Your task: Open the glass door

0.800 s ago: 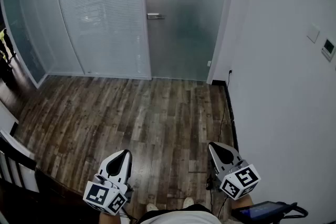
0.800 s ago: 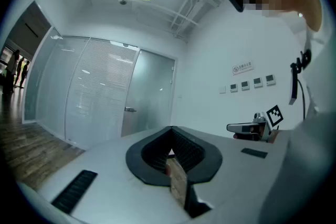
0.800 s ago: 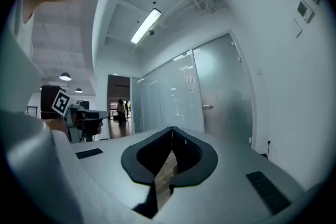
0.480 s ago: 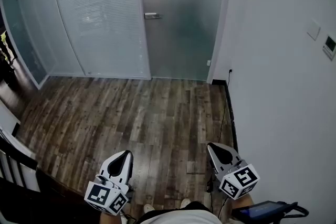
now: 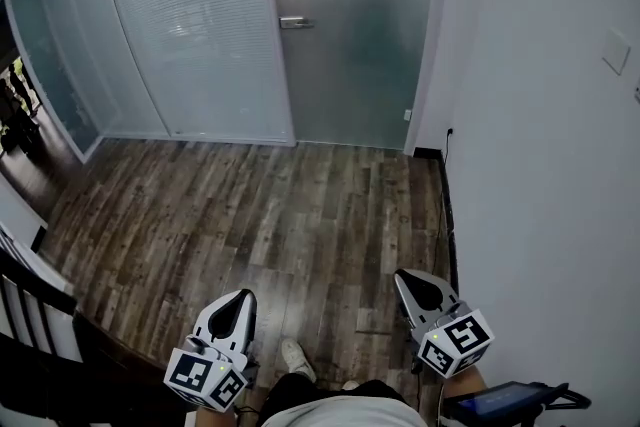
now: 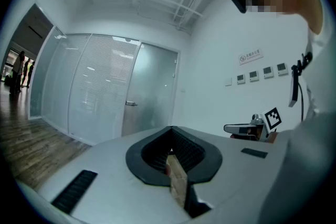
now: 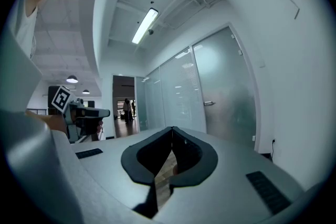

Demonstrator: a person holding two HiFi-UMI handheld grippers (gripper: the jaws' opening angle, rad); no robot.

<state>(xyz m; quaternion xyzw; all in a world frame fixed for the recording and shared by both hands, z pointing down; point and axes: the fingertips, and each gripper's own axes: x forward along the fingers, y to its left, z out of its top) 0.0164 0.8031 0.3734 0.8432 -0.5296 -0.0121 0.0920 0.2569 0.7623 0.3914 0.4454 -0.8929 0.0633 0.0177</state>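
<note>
I hold both grippers low and level over the wood floor (image 5: 280,215). L gripper (image 5: 238,300): fingers pressed together, holding nothing. R gripper (image 5: 408,283): same, fingers together, empty. The frosted glass door (image 5: 350,35) stands closed well ahead, w/ its handle (image 5: 293,22) at its left edge.

You hold two grippers, the left gripper (image 5: 240,298) and the right gripper (image 5: 404,278). In front of you there is one glass door (image 5: 355,35) with one handle (image 5: 293,22), and one shoe (image 5: 297,360) shows below.
</note>
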